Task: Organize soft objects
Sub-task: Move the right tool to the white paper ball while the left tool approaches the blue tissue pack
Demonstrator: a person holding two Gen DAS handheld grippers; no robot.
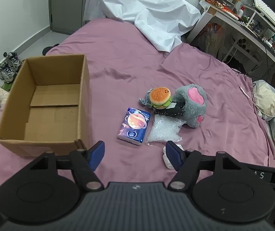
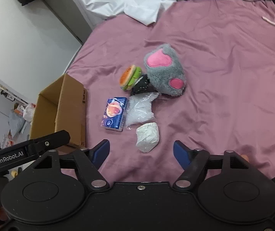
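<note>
Your left gripper hovers with jaws spread and empty, the cardboard box ahead to its left, the tissue pack straight ahead; your right gripper gapes empty just short of the crumpled white wad.

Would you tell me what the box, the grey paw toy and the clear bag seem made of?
Box: matt brown corrugated cardboard, judging by its folded flaps. Grey paw toy: fuzzy plush with smooth pink pads. Clear bag: thin glossy plastic film that crinkles and glints; the pale contents are unclear.
</note>
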